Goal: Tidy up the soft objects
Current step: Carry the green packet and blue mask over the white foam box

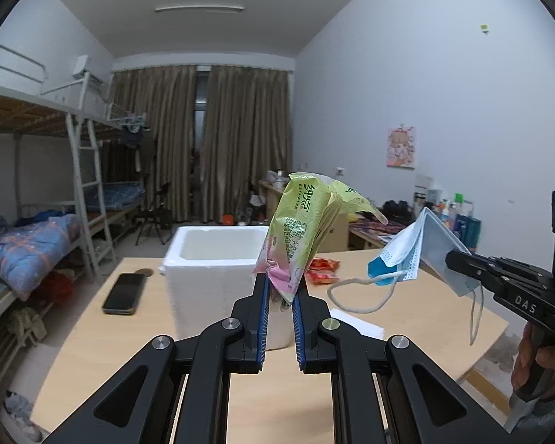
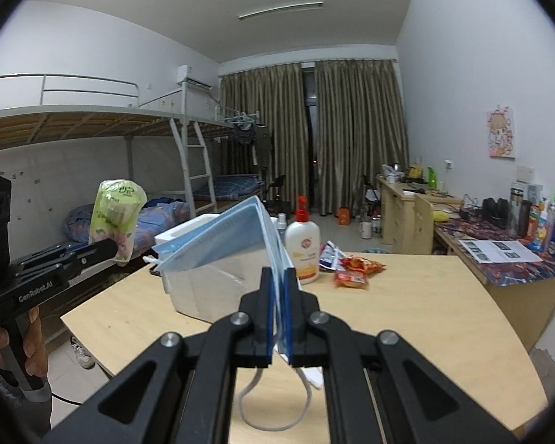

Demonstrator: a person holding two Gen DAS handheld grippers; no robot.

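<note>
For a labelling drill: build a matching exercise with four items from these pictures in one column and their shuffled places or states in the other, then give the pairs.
Items:
1. tissue pack
2. face mask
3. phone
4. lotion bottle

Places or states:
A. standing upright on the table
B. clamped in the right gripper
C. lying flat left of the white foam box
D. clamped in the left gripper

Pairs: 1-D, 2-B, 3-C, 4-A

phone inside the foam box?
No, the phone lies flat on the wooden table, to the left of the white foam box and outside it.
</note>
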